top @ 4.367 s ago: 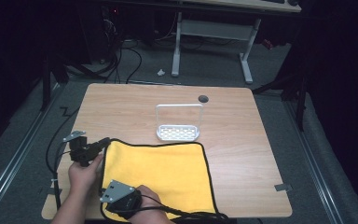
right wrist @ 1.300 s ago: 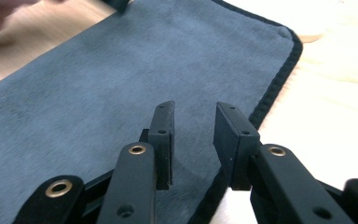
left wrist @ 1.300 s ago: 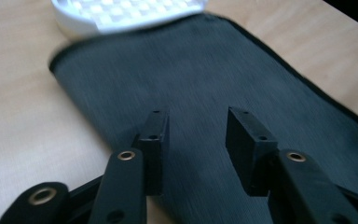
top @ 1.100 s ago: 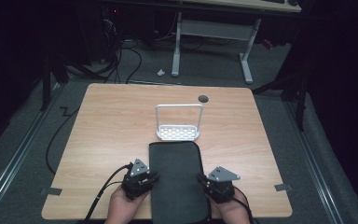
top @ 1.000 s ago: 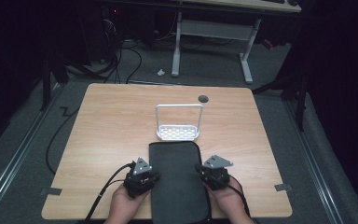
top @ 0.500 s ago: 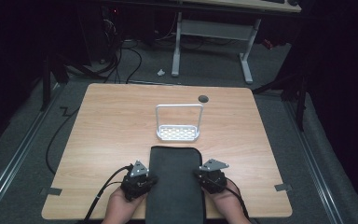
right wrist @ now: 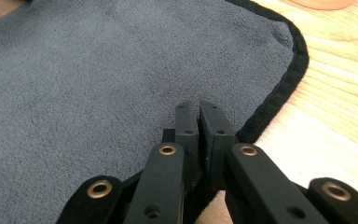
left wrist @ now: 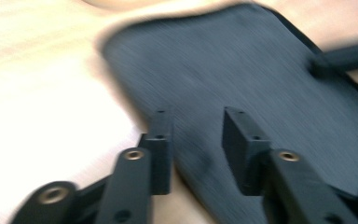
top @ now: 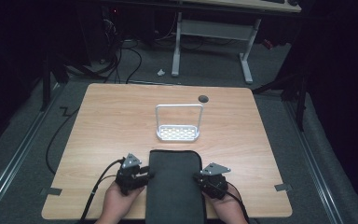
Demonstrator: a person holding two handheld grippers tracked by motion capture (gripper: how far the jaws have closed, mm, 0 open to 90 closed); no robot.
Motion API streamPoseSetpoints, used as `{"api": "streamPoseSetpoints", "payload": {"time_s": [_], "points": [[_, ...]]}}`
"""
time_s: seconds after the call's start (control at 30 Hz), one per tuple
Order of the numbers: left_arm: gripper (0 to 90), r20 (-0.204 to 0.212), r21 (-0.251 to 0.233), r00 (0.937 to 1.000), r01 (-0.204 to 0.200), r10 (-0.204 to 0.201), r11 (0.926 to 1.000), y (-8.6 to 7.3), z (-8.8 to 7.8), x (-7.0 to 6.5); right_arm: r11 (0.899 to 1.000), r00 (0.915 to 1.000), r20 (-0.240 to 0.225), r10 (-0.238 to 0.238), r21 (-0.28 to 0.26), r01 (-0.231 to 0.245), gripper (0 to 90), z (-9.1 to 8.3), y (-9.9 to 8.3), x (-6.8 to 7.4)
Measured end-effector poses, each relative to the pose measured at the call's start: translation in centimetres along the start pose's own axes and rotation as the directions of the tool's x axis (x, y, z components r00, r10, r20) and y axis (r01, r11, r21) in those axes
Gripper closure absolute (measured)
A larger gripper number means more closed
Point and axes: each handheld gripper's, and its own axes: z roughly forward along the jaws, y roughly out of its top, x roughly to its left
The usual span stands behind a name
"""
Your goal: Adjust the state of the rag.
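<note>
My left gripper sits at the cloth's left edge near the counter's near edge. Its jaws have just been opening and now stand spread, one over the wood and one over the cloth, pinching nothing. My right gripper is at the cloth's right edge, jaws pressed almost together on the black hem; I read that as a pinch on the cloth. The cloth lies flat, folded, grey face up with black trim. Its long axis runs from the near edge toward the far edge, at mid-width of the counter. I see no label or writing on it. Just beyond its far end stands a white rack with a hoop handle.
</note>
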Motion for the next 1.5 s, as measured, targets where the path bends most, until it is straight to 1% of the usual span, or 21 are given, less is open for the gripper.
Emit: {"api": "streamPoseSetpoints", "payload": {"time_s": [0.07,0.1,0.17,0.27,0.33,0.43,0.47,0.53,0.6,0.63,0.67,0.7,0.73,0.77,0.9,0.97,1.03,1.13,1.37,1.4,1.5], "points": [[50.5,-0.011,0.001,0.9996,0.025,-0.025,0.9997,0.9,0.8,1.1,1.0,1.0,-0.001,-0.007,-0.002,0.007,85.8,0.0,-0.1,0.1],[50.5,-0.017,0.012,0.9991,0.039,-0.039,0.9992,1.3,1.2,1.4,1.0,1.0,-0.001,-0.007,-0.002,0.007,85.8,0.0,-0.1,0.1],[46.3,-0.012,0.033,0.995,0.099,-0.099,0.9945,2.1,2.4,2.3,1.0,0.9999,-0.003,-0.01,-0.005,0.01,84.9,0.0,-0.1,0.1],[46.6,-0.042,0.046,0.9937,0.106,-0.104,0.9933,2.8,3.4,2.6,1.0,0.9998,-0.009,-0.02,-0.012,0.02,81.7,0.0,-0.1,0.1],[50.3,-0.047,0.062,0.9927,0.114,-0.111,0.9916,3.0,3.9,2.6,1.0,0.9995,-0.019,-0.026,-0.012,0.025,80.1,0.0,-0.2,0.0],[54.2,-0.046,0.054,0.9909,0.129,-0.127,0.9902,3.1,4.2,2.6,0.999,0.9993,-0.023,-0.028,-0.016,0.028,78.5,0.0,-0.2,0.0],[58.4,-0.044,0.051,0.9911,0.128,-0.125,0.9905,3.0,4.3,2.6,0.999,0.9994,-0.019,-0.028,-0.019,0.028,76.3,0.0,-0.2,0.1],[59.9,-0.052,0.045,0.9936,0.103,-0.1,0.9937,2.9,4.3,2.4,0.999,0.9995,-0.02,-0.027,-0.018,0.026,74.4,0.0,-0.2,0.1],[64.4,-0.053,0.034,0.9951,0.086,-0.084,0.9958,2.7,4.4,2.2,0.999,0.9993,-0.001,-0.038,-0.014,0.038,67.8,-0.1,0.0,0.2],[66.3,-0.056,0.025,0.9955,0.078,-0.076,0.9966,2.5,4.4,2.2,0.999,0.9993,0.007,-0.037,-0.022,0.038,67.2,-0.1,0.1,0.1],[71.1,-0.052,0.001,0.997,0.058,-0.057,0.9983,2.1,4.5,2.0,0.999,0.9995,0.021,-0.022,-0.045,0.023,67.2,-0.2,0.5,-0.3],[73.5,-0.051,-0.007,0.9975,0.049,-0.049,0.9988,1.9,4.4,2.0,0.999,0.9996,0.027,-0.004,-0.05,0.005,66.5,-0.2,0.7,-0.7],[75.5,-0.051,-0.007,0.9975,0.049,-0.049,0.9988,1.9,4.4,2.0,0.999,0.9996,0.027,-0.004,-0.05,0.005,66.5,-0.2,0.7,-0.7],[76.5,-0.052,-0.016,0.9975,0.046,-0.047,0.9988,1.8,4.4,1.9,0.998,0.9993,0.022,0.03,-0.055,-0.029,62.9,0.2,1.5,-1.5],[77.5,-0.054,-0.025,0.9974,0.046,-0.047,0.9986,1.6,4.4,1.9,0.997,0.9975,0.029,0.064,-0.047,-0.063,58.5,1.2,2.7,-2.4],[77.2,-0.049,-0.027,0.9977,0.045,-0.047,0.9986,1.5,4.3,1.9,0.998,0.9964,0.058,0.061,-0.038,-0.059,57.2,2.4,3.6,-2.9],[77.1,-0.047,-0.029,0.9977,0.047,-0.049,0.9985,1.4,4.3,2.0,0.997,0.9959,0.058,0.07,-0.035,-0.068,56.7,2.8,3.9,-3.1],[76.6,-0.049,-0.027,0.9978,0.042,-0.043,0.9987,1.4,4.3,1.9,0.998,0.9934,0.101,0.053,-0.03,-0.051,53.5,3.7,4.4,-3.3],[75.5,-0.046,-0.031,0.9981,0.041,-0.042,0.9987,1.4,4.3,1.9,0.997,0.9939,0.083,0.073,0.009,-0.074,48.8,4.4,4.3,-3.3],[75.2,-0.044,-0.03,0.9981,0.043,-0.044,0.9986,1.4,4.2,1.9,0.995,0.9932,0.063,0.098,0.009,-0.099,48.3,4.4,4.2,-3.7],[75.2,-0.042,-0.03,0.998,0.046,-0.047,0.9985,1.4,4.2,1.9,0.995,0.9931,0.063,0.099,0.003,-0.099,51.2,4.5,4.2,-3.6]]}}
